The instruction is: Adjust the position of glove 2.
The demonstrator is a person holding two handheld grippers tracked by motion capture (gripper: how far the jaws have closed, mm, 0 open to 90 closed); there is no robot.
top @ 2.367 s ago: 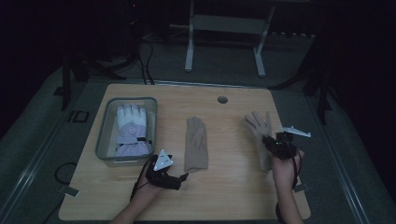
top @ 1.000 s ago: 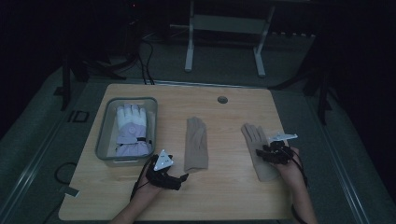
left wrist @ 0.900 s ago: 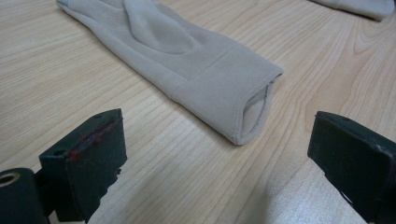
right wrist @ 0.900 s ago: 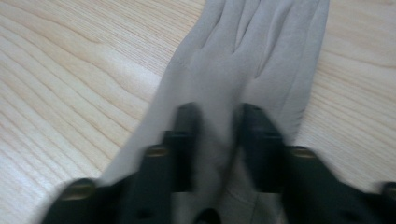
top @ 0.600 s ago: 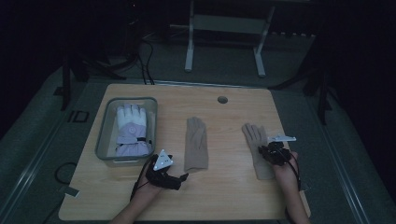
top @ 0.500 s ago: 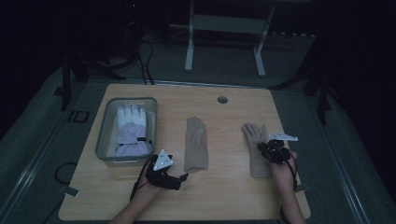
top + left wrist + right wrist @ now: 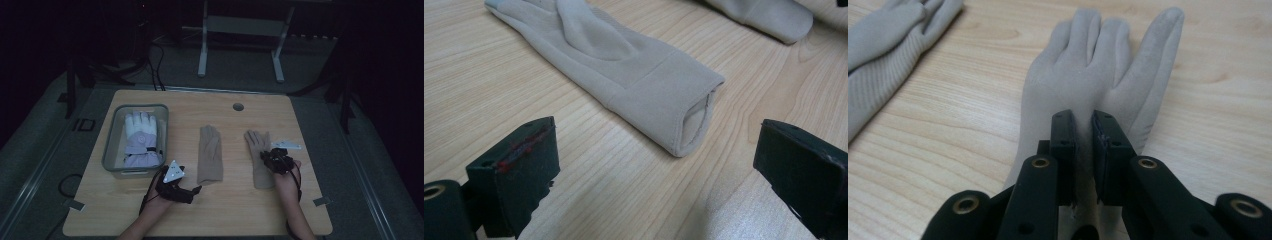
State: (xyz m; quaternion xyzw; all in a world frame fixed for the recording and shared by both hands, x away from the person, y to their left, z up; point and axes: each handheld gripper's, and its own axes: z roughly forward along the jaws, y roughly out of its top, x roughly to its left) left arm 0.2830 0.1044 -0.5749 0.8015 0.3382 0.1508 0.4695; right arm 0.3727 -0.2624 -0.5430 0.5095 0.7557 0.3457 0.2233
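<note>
Two black grippers sat at the near edge of the wooden table (image 7: 230, 220): the left gripper (image 7: 651, 165) had its jaws spread wide with nothing between them, aimed at the open cuff of the middle tan glove (image 7: 624, 75), and the right gripper (image 7: 1083, 137) had just squeezed its jaws onto a pinch of cloth on the right tan glove (image 7: 1098, 65). From above the pinch was too small and dark to make out. Farther back, a white and purple glove (image 7: 140, 137) lay in the grey bin (image 7: 111, 150), its far fingers hard to see.
</note>
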